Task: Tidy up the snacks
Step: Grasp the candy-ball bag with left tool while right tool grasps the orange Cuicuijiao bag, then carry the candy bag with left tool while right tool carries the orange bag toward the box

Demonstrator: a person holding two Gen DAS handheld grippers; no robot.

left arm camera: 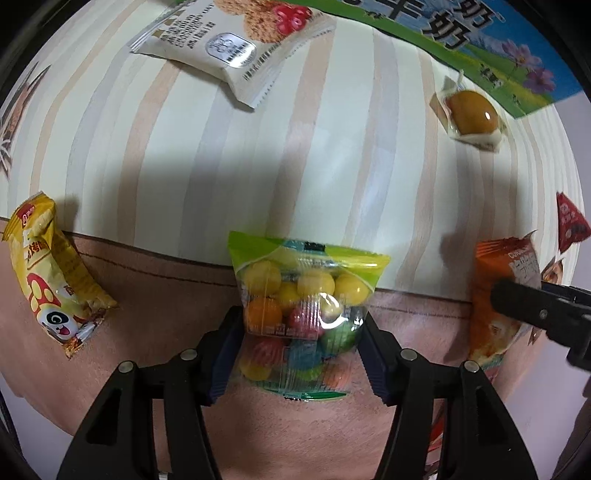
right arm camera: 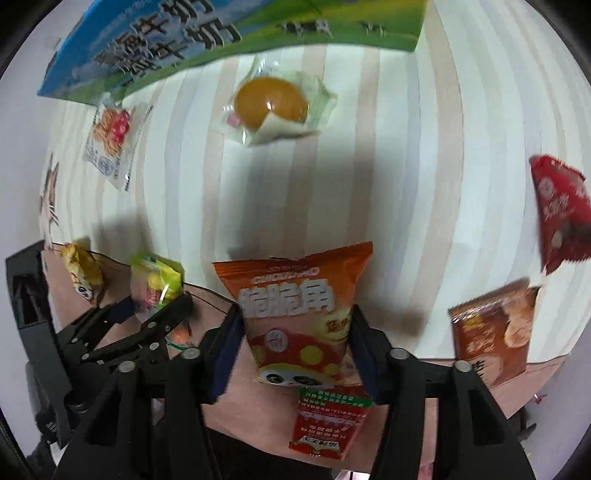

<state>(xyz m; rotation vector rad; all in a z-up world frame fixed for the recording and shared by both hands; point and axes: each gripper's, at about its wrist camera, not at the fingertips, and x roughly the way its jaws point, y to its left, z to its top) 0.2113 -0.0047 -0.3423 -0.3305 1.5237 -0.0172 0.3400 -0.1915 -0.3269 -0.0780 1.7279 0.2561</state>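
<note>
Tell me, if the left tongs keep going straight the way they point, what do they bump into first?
Probably the clear bag of colourful candy balls. It already sits between the left tongs, their pads at its sides. Behind it lies the brown surface, though depth is hard to judge.

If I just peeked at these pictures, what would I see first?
Probably the clear bag of colourful gumballs, right in the middle between the fingers of the left claw. Next, the orange snack bag with a panda face, sitting between the fingers of the right claw. Farther back on the striped tablecloth lies a wrapped brown egg, beside a big blue and green milk carton.
</note>
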